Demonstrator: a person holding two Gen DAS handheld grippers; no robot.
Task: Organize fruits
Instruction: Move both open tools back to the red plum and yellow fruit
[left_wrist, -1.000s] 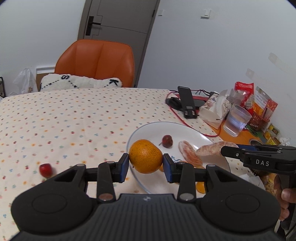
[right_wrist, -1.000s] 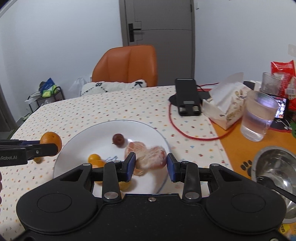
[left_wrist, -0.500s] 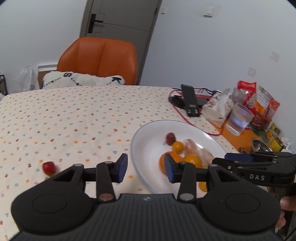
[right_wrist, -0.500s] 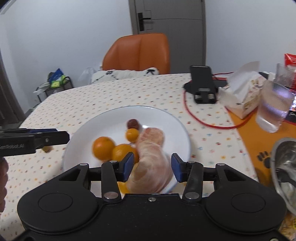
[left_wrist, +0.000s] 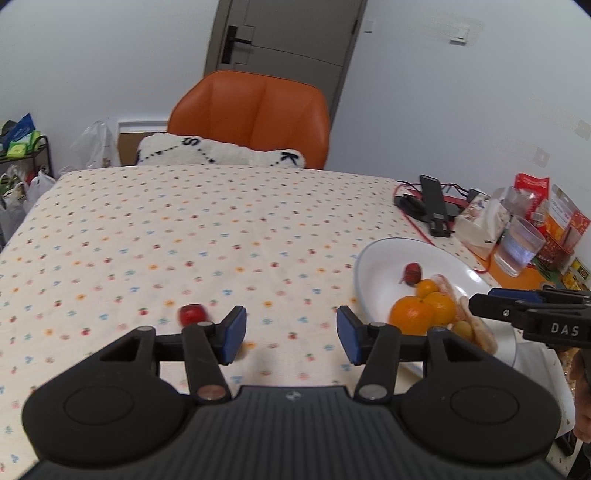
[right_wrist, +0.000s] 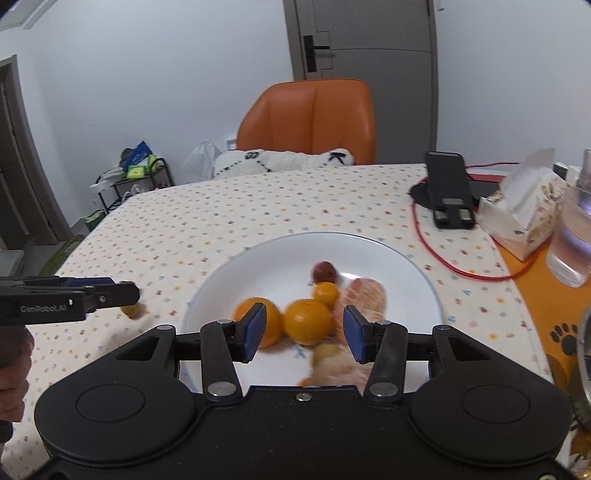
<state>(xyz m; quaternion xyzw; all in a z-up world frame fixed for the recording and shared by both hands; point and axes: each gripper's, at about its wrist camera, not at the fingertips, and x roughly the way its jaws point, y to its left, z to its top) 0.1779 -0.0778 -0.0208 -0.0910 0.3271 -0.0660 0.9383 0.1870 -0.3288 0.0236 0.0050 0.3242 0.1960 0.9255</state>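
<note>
both grippers stand with their blue pads spread and nothing between them. left gripper (left_wrist: 291, 334) hangs over the dotted tablecloth (left_wrist: 184, 240) near the front edge of the tabletop, its jaws wide apart, just to the left of the white plate (left_wrist: 384, 258). a small red fruit (left_wrist: 192, 314) lies on the cloth just beyond its left finger, apart from the plate; whether the finger touches it cannot be told. right gripper (right_wrist: 304, 332) hovers at the near rim of the plate, jaws likewise wide, and the fruit behind them sits on the plate rather than in the grip.

on the plate, toward its near side, two oranges (right_wrist: 308, 321) rest side by side, a smaller orange fruit (right_wrist: 325, 293) just behind them, and a dark red fruit (right_wrist: 325, 271) behind that. a peeled pale-pink citrus piece (right_wrist: 365, 295) lies just right of the small orange, and blurred pale pieces sit at the plate's near rim. in the right wrist view another small yellowish fruit (right_wrist: 131, 311) lies on the cloth left of the plate, partly hidden by the left gripper's fingertip.

toward the right edge of the tabletop stand a glass of water (left_wrist: 521, 245), a tissue box (right_wrist: 524, 214) and a black phone stand (right_wrist: 448, 194) with a red cable (right_wrist: 443, 258) looping past it. an orange chair (left_wrist: 255, 114) stands beyond the far edge.
</note>
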